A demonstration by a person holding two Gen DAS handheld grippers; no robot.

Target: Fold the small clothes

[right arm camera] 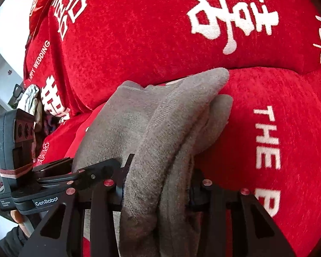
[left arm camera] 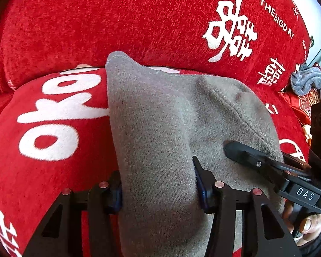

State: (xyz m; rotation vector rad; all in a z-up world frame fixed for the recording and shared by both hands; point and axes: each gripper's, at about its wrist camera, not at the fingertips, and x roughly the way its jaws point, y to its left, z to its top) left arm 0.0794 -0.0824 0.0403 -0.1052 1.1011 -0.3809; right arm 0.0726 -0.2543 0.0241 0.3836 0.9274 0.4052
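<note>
My left gripper point(left arm camera: 158, 184) is matte black with copper-pink rivets and blue pads. My right gripper point(right arm camera: 158, 189) matches it. White "GenRobot" lettering marks the left's body.

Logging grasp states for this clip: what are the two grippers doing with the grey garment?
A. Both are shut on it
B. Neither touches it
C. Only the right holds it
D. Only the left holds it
A: the grey garment is pinched between the fingers of the left gripper, and its bunched folds are clamped in the right gripper, above the red sofa cover.
</note>
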